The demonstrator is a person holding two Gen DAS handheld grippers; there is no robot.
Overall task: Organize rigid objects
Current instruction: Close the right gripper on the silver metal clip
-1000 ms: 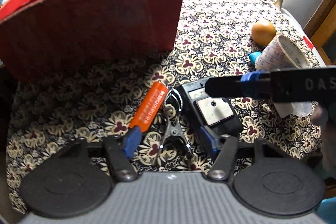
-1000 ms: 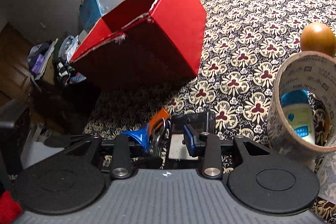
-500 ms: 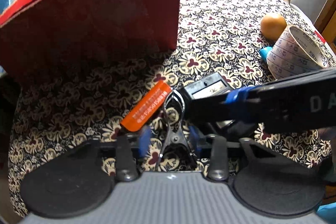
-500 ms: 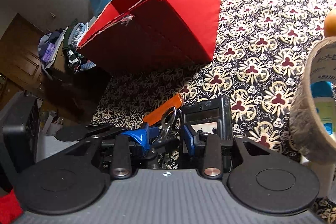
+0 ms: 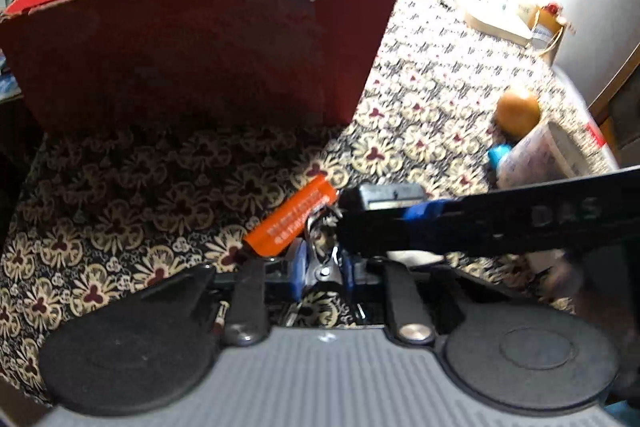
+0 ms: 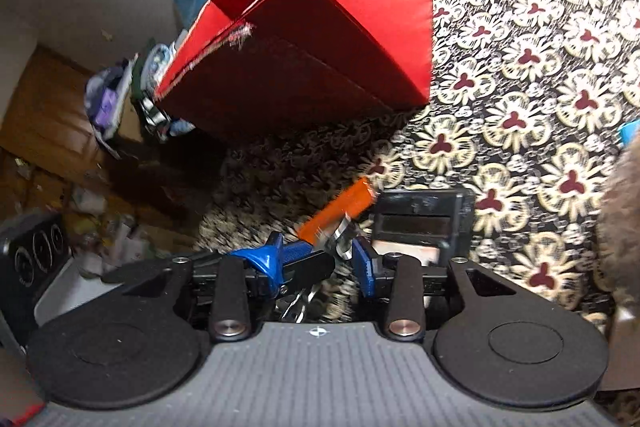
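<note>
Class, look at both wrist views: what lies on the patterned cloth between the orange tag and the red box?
Nothing: between the orange tag and red box, only bare patterned cloth shows, clearest in the left wrist view.

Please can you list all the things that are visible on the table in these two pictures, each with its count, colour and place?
box: one, red, open top, at the back of the table.
tablecloth: one, dark with cream flowers, over the whole table.
metal clip: one, silver, near edge, between the left jaws.
orange tag: one, orange with white print, beside the clip.
black device: one, black with a pale panel, right of the tag.
tape roll: one, white with print, right side.
blue-capped bottle: one, blue cap, beside the roll.
round brown ball: one, behind the roll.
power strip: one, white, far back.
left gripper: one, black with blue pads, jaws shut on the clip.
right gripper: one, same colours, jaws opening beside the clip, not gripping it.
</note>
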